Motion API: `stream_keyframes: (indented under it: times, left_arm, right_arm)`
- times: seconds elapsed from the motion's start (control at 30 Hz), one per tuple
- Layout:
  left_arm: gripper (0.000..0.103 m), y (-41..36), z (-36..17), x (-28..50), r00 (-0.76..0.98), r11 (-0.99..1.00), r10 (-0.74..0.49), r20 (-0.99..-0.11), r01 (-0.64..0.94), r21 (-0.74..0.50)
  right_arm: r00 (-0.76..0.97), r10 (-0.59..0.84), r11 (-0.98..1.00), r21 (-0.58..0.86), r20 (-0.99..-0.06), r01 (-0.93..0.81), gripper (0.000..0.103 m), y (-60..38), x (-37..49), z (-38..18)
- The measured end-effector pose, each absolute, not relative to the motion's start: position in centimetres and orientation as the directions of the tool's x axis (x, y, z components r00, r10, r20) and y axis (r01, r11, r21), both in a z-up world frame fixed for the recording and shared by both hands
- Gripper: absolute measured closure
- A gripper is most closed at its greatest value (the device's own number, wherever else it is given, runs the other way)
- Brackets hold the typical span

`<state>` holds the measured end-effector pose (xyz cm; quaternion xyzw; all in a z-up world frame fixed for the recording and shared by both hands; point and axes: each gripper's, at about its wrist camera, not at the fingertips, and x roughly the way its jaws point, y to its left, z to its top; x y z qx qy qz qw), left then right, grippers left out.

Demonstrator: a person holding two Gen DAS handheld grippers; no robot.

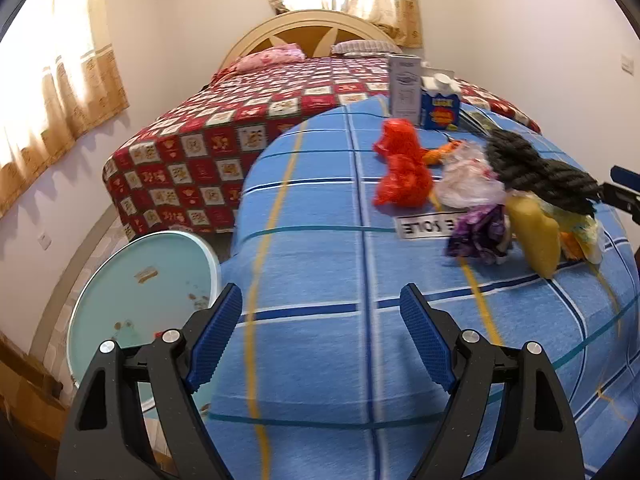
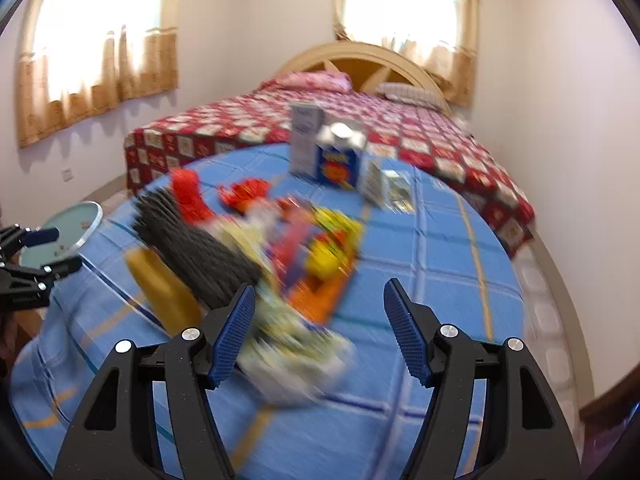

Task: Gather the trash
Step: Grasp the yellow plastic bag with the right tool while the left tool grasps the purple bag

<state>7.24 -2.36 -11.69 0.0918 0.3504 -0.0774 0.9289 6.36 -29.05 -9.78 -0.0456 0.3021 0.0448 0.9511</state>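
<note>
Trash (image 1: pixel 500 196) heaped, crumpled, many-coloured; both hand-held grippers (image 1: pixel 320 336) (image 2: pixel 320 328) spread, gripping nothing.

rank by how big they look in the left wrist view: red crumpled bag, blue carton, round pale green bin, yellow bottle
1. round pale green bin, largest by far, though nearest the camera
2. red crumpled bag
3. yellow bottle, close to the bag in size
4. blue carton, smallest, but farthest away

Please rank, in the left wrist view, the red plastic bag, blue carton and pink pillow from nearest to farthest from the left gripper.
1. Red plastic bag, mid blue sheet, right of centre.
2. Blue carton, at the sheet's far edge.
3. Pink pillow, by the headboard.
</note>
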Motion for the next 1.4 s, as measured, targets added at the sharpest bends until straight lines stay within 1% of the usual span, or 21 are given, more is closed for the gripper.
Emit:
stream_keyframes:
  times: [0.1, 0.33, 0.37, 0.4, 0.43, 0.5, 0.53, 0.6, 0.67, 0.87, 1.03, 1.17, 1.27, 1.4]
  left_arm:
    - [0.023, -3.0, -11.9, 7.3, 0.733, 0.969, -0.086, -0.675, 0.218, 0.112]
    - [0.024, -3.8, -12.6, 7.4, 0.72, 0.967, -0.082, -0.689, 0.225, 0.119]
    - [0.024, -3.9, -12.8, 7.5, 0.716, 0.966, -0.084, -0.693, 0.228, 0.119]
    - [0.024, -4.0, -12.9, 7.5, 0.713, 0.965, -0.086, -0.696, 0.232, 0.119]
    - [0.024, -4.2, -13.0, 7.4, 0.711, 0.964, -0.088, -0.698, 0.237, 0.12]
    - [0.024, -4.6, -13.1, 7.4, 0.709, 0.962, -0.093, -0.699, 0.245, 0.12]
    - [0.024, -4.7, -13.1, 7.4, 0.708, 0.961, -0.097, -0.7, 0.249, 0.119]
    - [0.024, -4.9, -13.0, 7.4, 0.709, 0.959, -0.103, -0.697, 0.256, 0.118]
    - [0.024, -5.0, -12.7, 7.4, 0.712, 0.959, -0.108, -0.694, 0.259, 0.116]
    - [0.024, -5.7, -11.3, 7.2, 0.73, 0.956, -0.137, -0.67, 0.274, 0.103]
    - [0.024, -6.2, -11.0, 7.6, 0.734, 0.956, -0.135, -0.666, 0.273, 0.108]
    - [0.024, -6.2, -11.1, 7.9, 0.733, 0.957, -0.127, -0.668, 0.267, 0.111]
    - [0.024, -6.2, -11.3, 8.1, 0.73, 0.957, -0.126, -0.672, 0.268, 0.111]
    - [0.025, -6.9, -11.6, 8.2, 0.727, 0.952, -0.138, -0.672, 0.285, 0.112]
  right_arm:
    - [0.803, 0.062, 0.992, -0.052, -0.592, -0.115, 0.037, -29.8, 6.1, -10.9]
    - [0.77, 0.143, 0.982, -0.006, -0.622, -0.187, 0.037, -29.5, 7.0, -13.8]
    - [0.765, 0.153, 0.981, 0.001, -0.626, -0.195, 0.04, -29.4, 7.2, -14.0]
    - [0.76, 0.164, 0.979, 0.009, -0.629, -0.204, 0.046, -29.3, 7.3, -14.2]
    - [0.75, 0.183, 0.975, 0.019, -0.636, -0.221, 0.047, -29.1, 7.5, -14.4]
    - [0.74, 0.206, 0.97, 0.032, -0.641, -0.242, 0.059, -28.8, 7.6, -14.4]
    - [0.74, 0.218, 0.967, 0.04, -0.636, -0.251, 0.061, -28.8, 7.4, -14.2]
    - [0.737, 0.237, 0.964, 0.059, -0.633, -0.259, 0.07, -28.8, 7.4, -14.1]
    - [0.741, 0.242, 0.964, 0.068, -0.626, -0.258, 0.072, -28.8, 7.2, -13.8]
    - [0.772, 0.247, 0.965, 0.08, -0.586, -0.249, 0.073, -29.2, 6.4, -12.1]
    - [0.805, 0.152, 0.979, -0.022, -0.574, -0.201, 0.073, -29.6, 6.5, -11.2]
    - [0.813, 0.123, 0.992, 0.042, -0.569, -0.12, 0.073, -32.5, 7.1, -10.8]
    - [0.817, 0.101, 0.995, 0.055, -0.568, -0.084, 0.073, -33.9, 7.2, -10.8]
    - [0.804, 0.089, 0.996, 0.07, -0.587, -0.06, 0.073, -34.8, 7.5, -11.5]
